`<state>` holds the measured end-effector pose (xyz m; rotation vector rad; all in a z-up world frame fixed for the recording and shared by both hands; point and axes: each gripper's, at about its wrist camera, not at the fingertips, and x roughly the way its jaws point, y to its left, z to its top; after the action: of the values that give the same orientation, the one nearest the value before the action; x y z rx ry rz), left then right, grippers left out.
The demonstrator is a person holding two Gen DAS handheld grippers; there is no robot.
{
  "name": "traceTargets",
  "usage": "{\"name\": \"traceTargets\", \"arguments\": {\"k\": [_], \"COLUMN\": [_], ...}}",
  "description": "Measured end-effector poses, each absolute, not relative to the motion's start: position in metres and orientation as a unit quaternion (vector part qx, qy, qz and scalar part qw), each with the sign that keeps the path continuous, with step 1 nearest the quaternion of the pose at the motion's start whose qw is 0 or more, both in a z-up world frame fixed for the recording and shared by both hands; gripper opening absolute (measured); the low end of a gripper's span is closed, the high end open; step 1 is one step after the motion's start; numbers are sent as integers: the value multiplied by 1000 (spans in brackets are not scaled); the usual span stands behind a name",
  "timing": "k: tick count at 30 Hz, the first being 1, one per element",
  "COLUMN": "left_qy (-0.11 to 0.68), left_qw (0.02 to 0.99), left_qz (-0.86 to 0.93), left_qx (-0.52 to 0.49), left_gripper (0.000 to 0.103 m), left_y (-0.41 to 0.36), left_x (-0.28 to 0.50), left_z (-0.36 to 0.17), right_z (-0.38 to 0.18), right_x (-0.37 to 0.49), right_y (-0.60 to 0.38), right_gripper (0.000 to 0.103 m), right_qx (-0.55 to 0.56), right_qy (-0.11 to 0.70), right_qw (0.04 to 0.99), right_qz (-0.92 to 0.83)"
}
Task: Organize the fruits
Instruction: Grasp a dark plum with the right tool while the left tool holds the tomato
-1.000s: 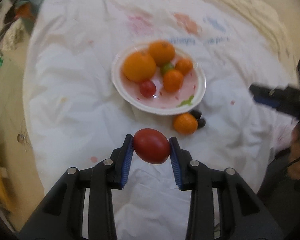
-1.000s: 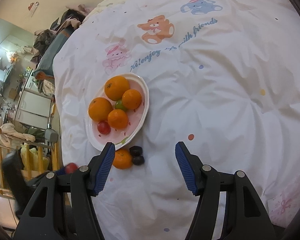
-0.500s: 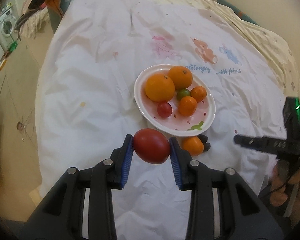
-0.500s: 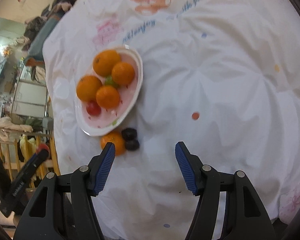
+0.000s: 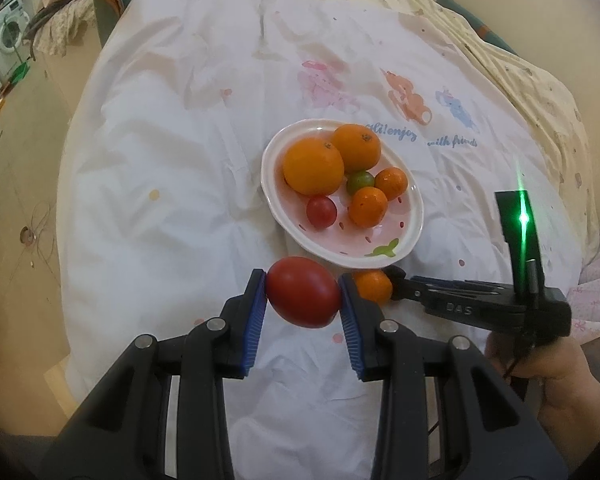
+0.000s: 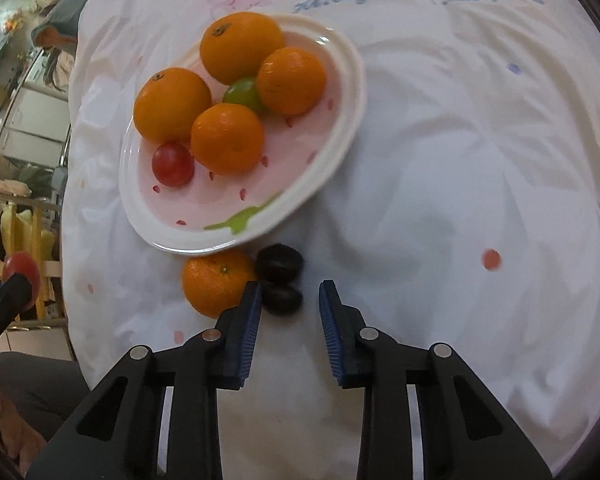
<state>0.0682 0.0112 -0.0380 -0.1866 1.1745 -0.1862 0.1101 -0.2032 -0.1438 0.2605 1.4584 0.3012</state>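
My left gripper [image 5: 303,294] is shut on a big red tomato [image 5: 303,292], held above the sheet just short of the white plate [image 5: 414,236]. The plate holds several oranges, a green fruit [image 5: 360,182] and a small red tomato [image 5: 321,212]. A loose orange [image 6: 216,282] and two dark plums [image 6: 279,262] lie on the sheet by the plate's near rim [image 6: 164,240]. My right gripper [image 6: 288,304] is open, its jaws around the nearer plum [image 6: 282,300]. It shows from the side in the left wrist view [image 5: 396,276], next to the loose orange [image 5: 374,286].
Everything sits on a bed with a white cartoon-printed sheet [image 5: 180,160]. The bed's left edge drops to the floor [image 5: 20,200]. Clutter and a washing machine [image 5: 4,36] stand far left. A cream quilt [image 5: 520,80] lies at the far right.
My right gripper has moved down and forward to the plums and narrowed its jaws. My left gripper, still holding the tomato, has drawn back slightly from the plate.
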Motion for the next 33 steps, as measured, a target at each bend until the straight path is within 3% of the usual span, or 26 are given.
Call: {"name": "traceTargets", "arguments": {"k": [6,8,11,33], "left_qy": [557,559,559,543], "left_qw": [821,820,820,836], "left_qz": [-86,-86,-88,-63], "left_qx": [-86,-85,-84,-44], "left_gripper": [32,32,32,32], "left_y": [12,11,9,4], "left_x": [68,69,69,69], "left_z": [-41,-43,-42,-54], "right_z": [-151,-151,-150,-94], "right_x": [106,103,101,67], "right_y": [-187,-180,-178,-237], "right_gripper": [31,24,23,23], "right_qx": [68,51,40,134], "right_qy": [671,672,669,620], "right_qw": [722,721,723,747], "right_qz": [153,162,168,199]}}
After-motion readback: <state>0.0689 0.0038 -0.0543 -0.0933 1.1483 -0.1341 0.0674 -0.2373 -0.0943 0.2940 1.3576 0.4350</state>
